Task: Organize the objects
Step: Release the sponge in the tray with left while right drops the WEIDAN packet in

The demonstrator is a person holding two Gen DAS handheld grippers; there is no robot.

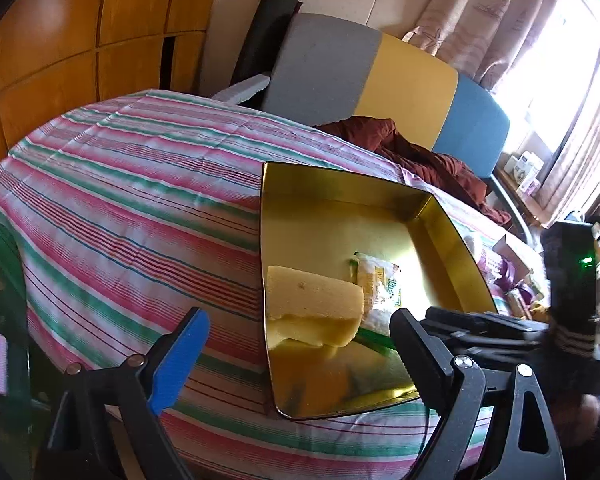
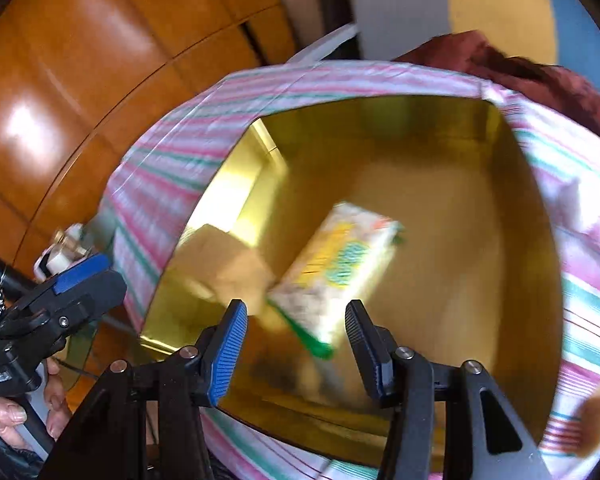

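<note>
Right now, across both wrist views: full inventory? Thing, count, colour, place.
tin tray: 1, gold, open, on the striped cloth
sponge: 1, yellow, inside the tray by its left wall
snack packet: 1, white and yellow with green edge, inside the tray beside the sponge
striped cloth: 1, pink, green and white, covers the surface under the tray
red-brown fabric: 1, bunched beyond the tray
cushion: 1, grey, yellow and blue panels, behind the fabric
wood panels: orange-brown, wall at left
curtains: pinkish, by the bright window at right
left gripper: 1, black with blue pad, jaws open, empty, at the tray's near left edge
right gripper: 1, jaws open, empty, over the tray
</note>
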